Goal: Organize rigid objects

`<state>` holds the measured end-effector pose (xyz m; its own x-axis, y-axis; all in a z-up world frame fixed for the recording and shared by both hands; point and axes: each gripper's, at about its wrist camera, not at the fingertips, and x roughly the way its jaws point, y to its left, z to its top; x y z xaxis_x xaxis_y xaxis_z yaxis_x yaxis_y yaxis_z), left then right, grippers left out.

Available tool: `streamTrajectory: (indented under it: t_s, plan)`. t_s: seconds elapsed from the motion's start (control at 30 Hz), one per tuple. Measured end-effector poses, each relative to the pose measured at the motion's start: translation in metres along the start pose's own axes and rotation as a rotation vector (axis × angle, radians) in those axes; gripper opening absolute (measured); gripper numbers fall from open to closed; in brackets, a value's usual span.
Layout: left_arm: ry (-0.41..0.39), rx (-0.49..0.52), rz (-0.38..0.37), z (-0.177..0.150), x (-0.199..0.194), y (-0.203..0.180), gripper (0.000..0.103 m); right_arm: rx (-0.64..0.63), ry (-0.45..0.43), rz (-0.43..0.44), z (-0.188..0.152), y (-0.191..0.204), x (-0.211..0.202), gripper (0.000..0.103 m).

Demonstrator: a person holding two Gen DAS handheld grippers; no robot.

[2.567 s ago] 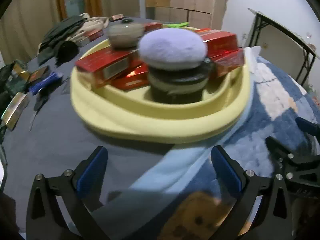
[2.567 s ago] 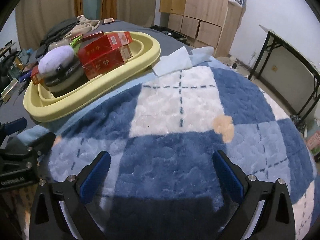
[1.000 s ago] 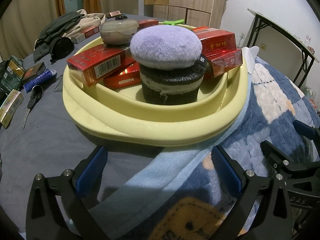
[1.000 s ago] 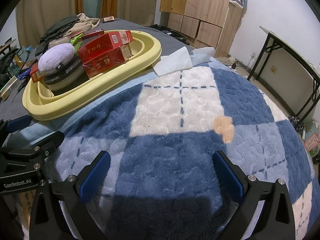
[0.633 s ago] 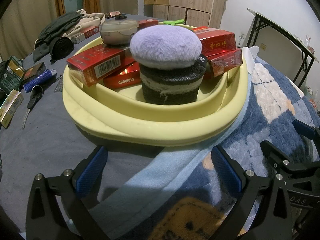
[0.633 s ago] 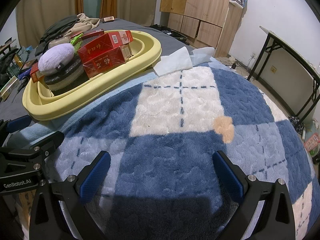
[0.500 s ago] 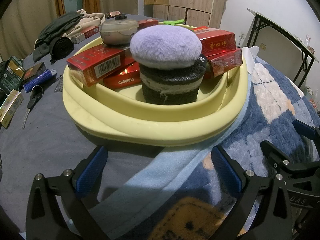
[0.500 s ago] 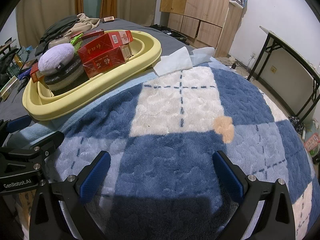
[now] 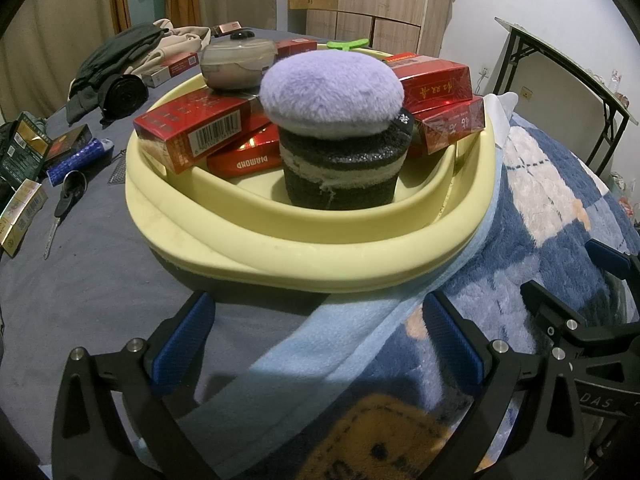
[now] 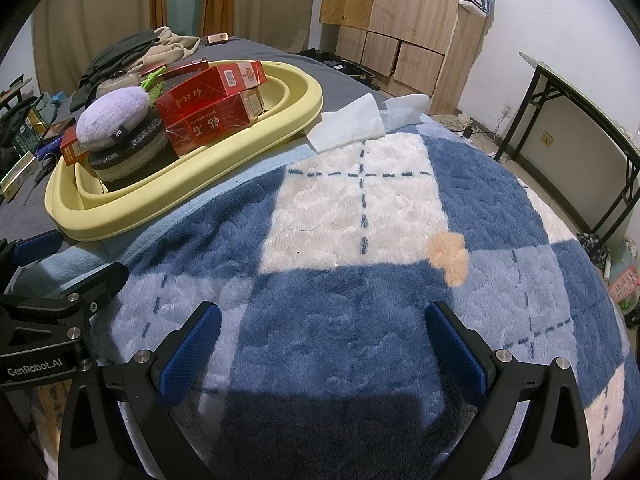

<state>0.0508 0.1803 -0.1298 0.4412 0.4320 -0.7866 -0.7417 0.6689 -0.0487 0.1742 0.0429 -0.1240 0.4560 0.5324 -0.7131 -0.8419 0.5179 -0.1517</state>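
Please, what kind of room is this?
Probably a bedroom: a fleece blanket spread over a bed, wooden wardrobes behind, and clothes lying beyond the yellow basin.

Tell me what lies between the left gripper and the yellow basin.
In the left wrist view, only bedding: grey sheet and the pale blue blanket edge separate the open left gripper from the yellow basin.

Bed with grey sheet [image 9: 92, 280]; blue-white checked fleece blanket [image 10: 360, 280] covers its right part. Yellow basin [image 9: 320, 256] sits on the sheet, edge on the blanket. Scissors [image 9: 66, 196], small boxes [image 9: 20, 216], clothes [image 9: 120, 56] lie left on the sheet.
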Motion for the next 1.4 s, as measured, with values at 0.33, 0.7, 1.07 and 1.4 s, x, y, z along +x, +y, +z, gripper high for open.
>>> streamTrajectory:
  t_s: [0.33, 0.7, 1.07, 1.4]
  plan:
    - [0.0, 0.0, 0.0, 0.0, 0.0003, 0.0, 0.103, 0.0, 0.0, 0.0, 0.0, 0.0, -0.0001, 0.103]
    - [0.0, 0.0, 0.0, -0.0001, -0.0001, 0.0003, 0.103, 0.0, 0.0, 0.0, 0.0, 0.0001, -0.0001, 0.103]
    - [0.0, 0.0, 0.0, -0.0001, 0.0, 0.0001, 0.103, 0.0, 0.0, 0.0, 0.0, 0.0001, -0.0002, 0.103]
    - [0.0, 0.0, 0.0, 0.0, 0.0003, 0.0, 0.103, 0.0, 0.0, 0.0, 0.0, 0.0002, -0.0002, 0.103]
